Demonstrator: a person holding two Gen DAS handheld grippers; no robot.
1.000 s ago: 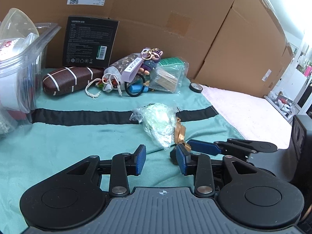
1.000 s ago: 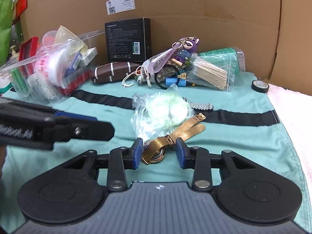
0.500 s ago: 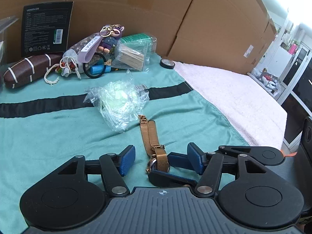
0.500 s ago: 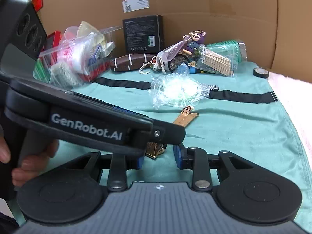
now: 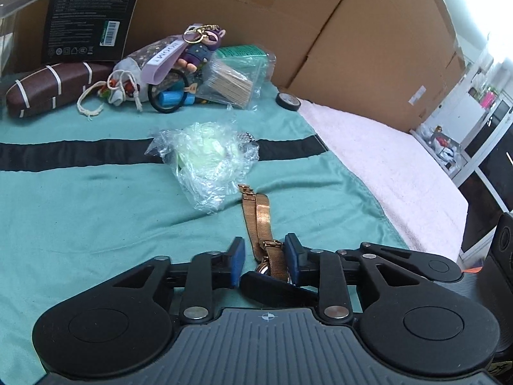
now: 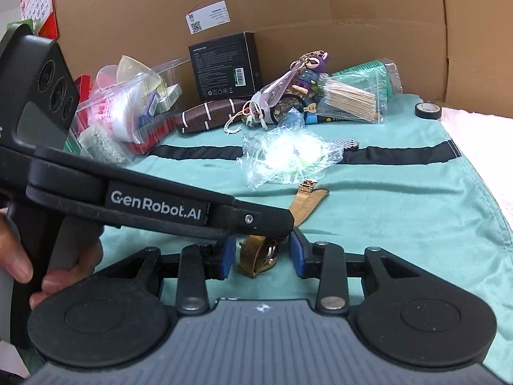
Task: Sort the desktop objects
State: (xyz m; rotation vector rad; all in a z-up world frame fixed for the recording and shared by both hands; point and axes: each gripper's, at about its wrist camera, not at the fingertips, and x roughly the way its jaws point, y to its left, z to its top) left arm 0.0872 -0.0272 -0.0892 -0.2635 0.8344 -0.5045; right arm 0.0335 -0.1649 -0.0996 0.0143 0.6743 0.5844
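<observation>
- The gold watch (image 5: 267,224) lies on the teal cloth (image 5: 80,208) that covers the worktop, at the near edge. Its mesh strap runs away from me towards a crinkled plastic bag (image 5: 205,157) with something pale green inside.
- My left tool (image 5: 265,252) straddles the watch case. Its jaws have just been closing, but I see a gap between the left pad and the strap, so it is open and not clamped yet. I cannot tell if the right pad touches the strap.
- My right tool (image 6: 260,256) has the watch between its jaws as well. They have just been opening, with cloth showing on both sides of the case, so it grips nothing.
- In the right wrist view, the left tool crosses in front of the right one and my hand (image 6: 19,256) is around its handle.
- I judge the watch to be the item in hand; it is not lifted or put away.
- At the back left, a clear bin (image 6: 128,118) already holds small things, which may be the sorted part.
- Much is left, by my reckoning: a brown striped case (image 5: 54,86), a black box (image 5: 89,16), a purple keyring figure (image 5: 198,48), a bag of toothpicks (image 5: 231,80) and a tape roll (image 5: 288,101) sit loose along the cardboard (image 5: 256,6).
</observation>
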